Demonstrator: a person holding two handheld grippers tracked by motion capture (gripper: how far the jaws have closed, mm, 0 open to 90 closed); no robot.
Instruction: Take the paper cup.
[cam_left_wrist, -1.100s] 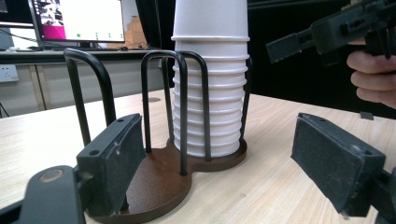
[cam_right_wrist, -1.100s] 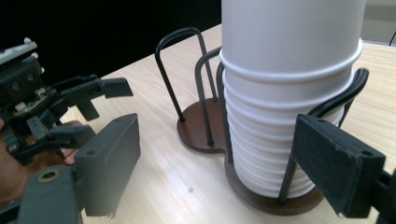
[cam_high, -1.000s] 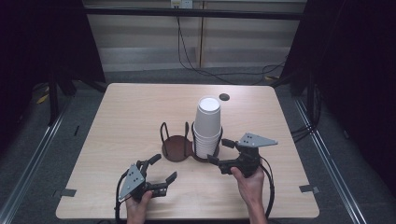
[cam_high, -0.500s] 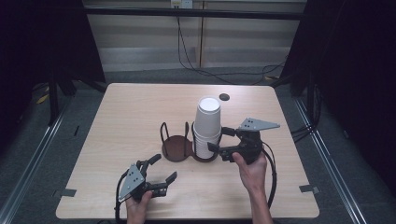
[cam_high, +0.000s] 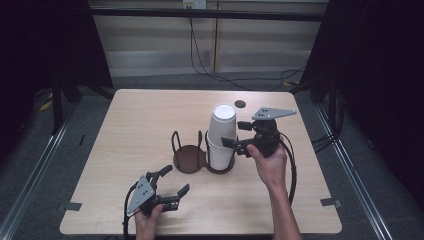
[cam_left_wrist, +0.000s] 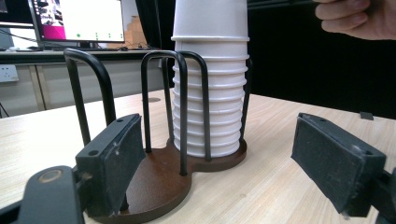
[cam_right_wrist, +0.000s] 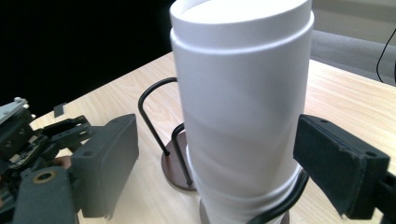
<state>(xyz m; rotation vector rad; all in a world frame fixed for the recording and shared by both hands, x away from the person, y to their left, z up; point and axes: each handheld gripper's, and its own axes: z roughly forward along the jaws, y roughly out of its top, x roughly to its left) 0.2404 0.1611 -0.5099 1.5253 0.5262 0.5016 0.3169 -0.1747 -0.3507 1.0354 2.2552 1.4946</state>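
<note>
A tall stack of white paper cups (cam_high: 221, 135) stands in the right ring of a brown two-place wire cup holder (cam_high: 189, 159) at mid-table; the left ring is empty. My right gripper (cam_high: 233, 133) is raised beside the upper part of the stack. In the right gripper view its jaws (cam_right_wrist: 217, 163) stand open on either side of the top cup (cam_right_wrist: 240, 93), and the left pad is clearly off it. My left gripper (cam_high: 176, 180) rests low near the table's front edge. It points at the holder (cam_left_wrist: 159, 182) and the cups (cam_left_wrist: 210, 93), jaws (cam_left_wrist: 217, 163) apart with nothing between them.
A small dark round spot (cam_high: 240, 104) lies on the table behind the stack. The wooden table (cam_high: 140, 125) has bare surface at left and back. Cables trail on the floor beyond it. A monitor (cam_left_wrist: 77, 18) stands off to the side.
My right gripper has risen from the lower part of the cup stack to its upper part, moving slightly toward the back. The left gripper has stayed put.
</note>
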